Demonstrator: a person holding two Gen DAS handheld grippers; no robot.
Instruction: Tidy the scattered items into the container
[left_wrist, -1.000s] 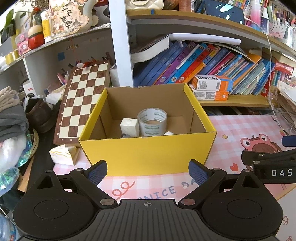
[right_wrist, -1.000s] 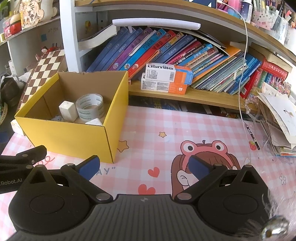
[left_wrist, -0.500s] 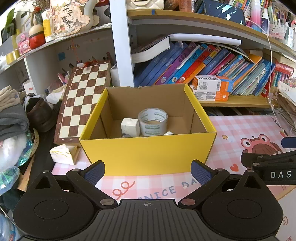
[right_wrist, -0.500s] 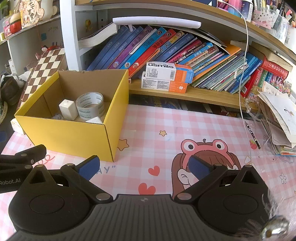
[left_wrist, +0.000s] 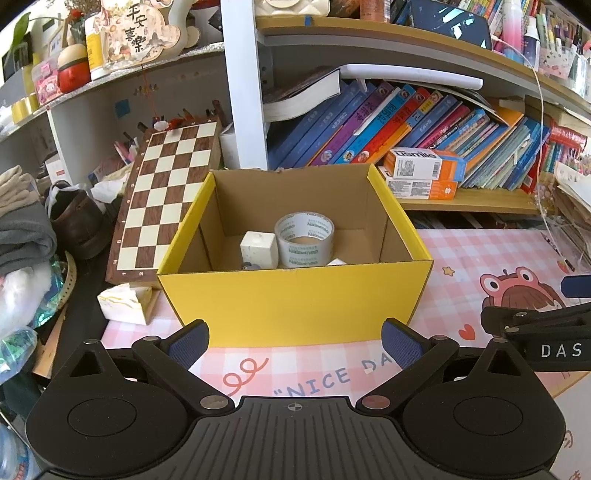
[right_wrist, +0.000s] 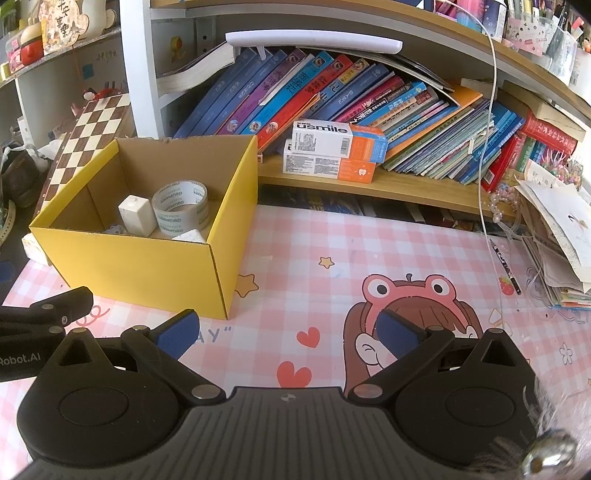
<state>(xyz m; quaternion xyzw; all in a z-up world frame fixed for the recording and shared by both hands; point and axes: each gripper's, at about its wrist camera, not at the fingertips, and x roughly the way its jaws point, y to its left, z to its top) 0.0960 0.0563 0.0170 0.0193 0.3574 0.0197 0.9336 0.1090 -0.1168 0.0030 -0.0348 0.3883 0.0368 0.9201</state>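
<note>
Left wrist view looks straight at the yellow box (left_wrist: 295, 299), which stands open-topped on the pink checked mat (left_wrist: 461, 258) covering the worktop. Inside the box a roll of tape (left_wrist: 304, 239) stands on its flat side, touching a white block (left_wrist: 259, 250) just to its left; a second small white piece (left_wrist: 336, 261) shows at the roll's right foot, mostly hidden by the front wall, and a small grey thing beneath the block is too hidden to name. In the right wrist view the same box (right_wrist: 147, 266) sits at the left, with the tape (right_wrist: 181, 207), the block (right_wrist: 136, 215) and the small white piece (right_wrist: 190, 235) grouped near its front right corner.

The left gripper (left_wrist: 295, 341) hangs just in front of the box's front wall, its blue-padded fingers (left_wrist: 186, 341) spread wide with nothing between them. The right gripper (right_wrist: 286, 330) is over the mat to the right of the box, near the frog cartoon (right_wrist: 410, 295); it too is spread wide and empty.

A chessboard (left_wrist: 166, 195) leans beside the box's left wall, with a small cream packet (left_wrist: 123, 303) at its foot. Behind the box a shelf carries slanted books (right_wrist: 332, 99) and two stacked white-and-orange cartons (right_wrist: 334, 151). A pen (right_wrist: 506, 260) lies near the mat's right edge beside a pile of papers (right_wrist: 557, 236).
</note>
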